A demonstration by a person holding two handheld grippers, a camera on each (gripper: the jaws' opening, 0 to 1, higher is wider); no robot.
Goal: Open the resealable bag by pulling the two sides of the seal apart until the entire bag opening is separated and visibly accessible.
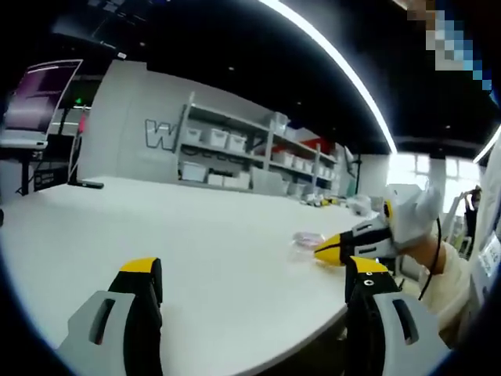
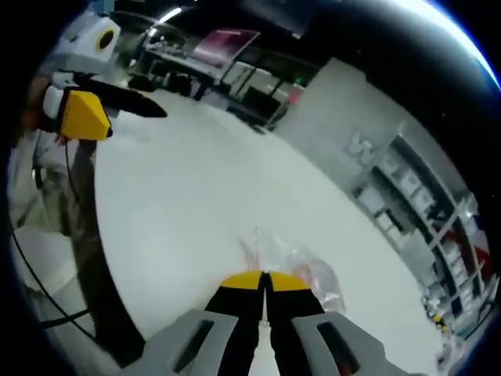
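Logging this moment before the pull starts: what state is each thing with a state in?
Left tool: open, jaws wide apart, holding nothing, above the white table.
Right tool: jaws together at the resealable bag; whether they pinch it, cannot tell.
Resealable bag: lying flat on the table; seal state too unclear to tell.

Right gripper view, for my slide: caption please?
Right gripper shut above a clear resealable bag on a white table.

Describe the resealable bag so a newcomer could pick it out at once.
Start at the big white table and go to its edge near the right gripper. The resealable bag lies just past those shut yellow tips: small, clear and crinkled, with pinkish contents, the only loose item there.
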